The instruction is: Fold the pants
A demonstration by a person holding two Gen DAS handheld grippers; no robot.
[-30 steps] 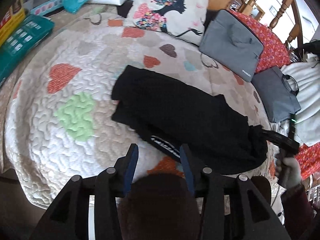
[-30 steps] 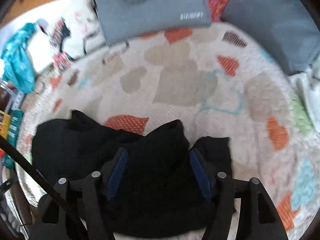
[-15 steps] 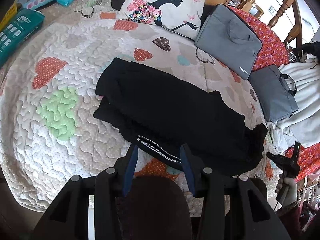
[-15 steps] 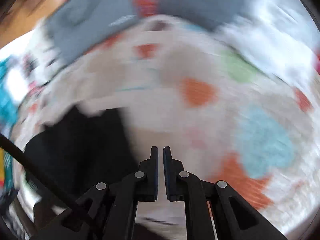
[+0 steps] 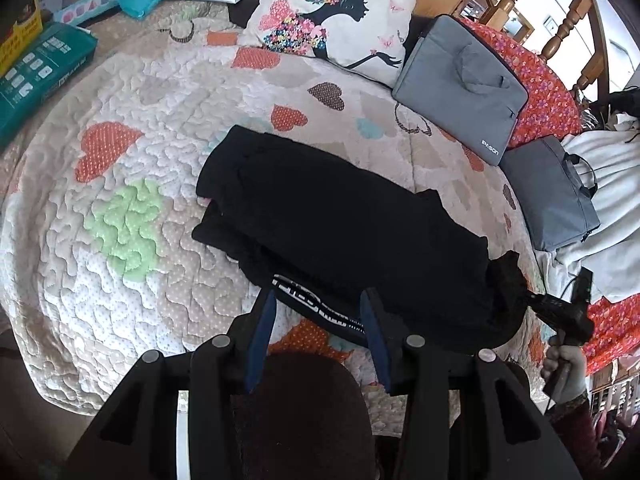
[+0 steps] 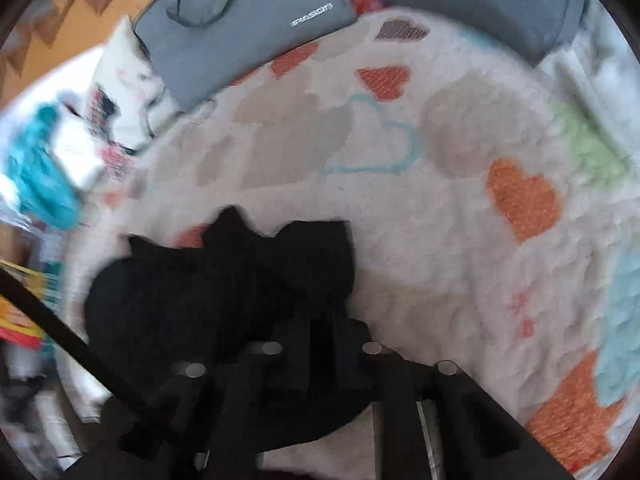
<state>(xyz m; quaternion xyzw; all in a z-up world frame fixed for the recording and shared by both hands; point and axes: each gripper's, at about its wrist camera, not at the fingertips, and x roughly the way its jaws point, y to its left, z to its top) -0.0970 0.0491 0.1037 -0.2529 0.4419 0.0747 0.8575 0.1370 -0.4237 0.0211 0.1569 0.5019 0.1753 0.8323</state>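
Black pants [image 5: 352, 240] lying in a folded heap on the heart-patterned quilt [image 5: 120, 280] of the bed, near the front edge, waistband with white lettering toward the left gripper [image 5: 320, 304]. Left gripper partly open just above that waistband, blue pads apart, nothing pinched. Right gripper [image 6: 320, 332] with jaws together over the crumpled end of the pants; too blurred to tell whether any cloth is caught.

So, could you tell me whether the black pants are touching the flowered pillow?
Apart. The left wrist view shows a wide strip of bare quilt between the pants and the pillow.
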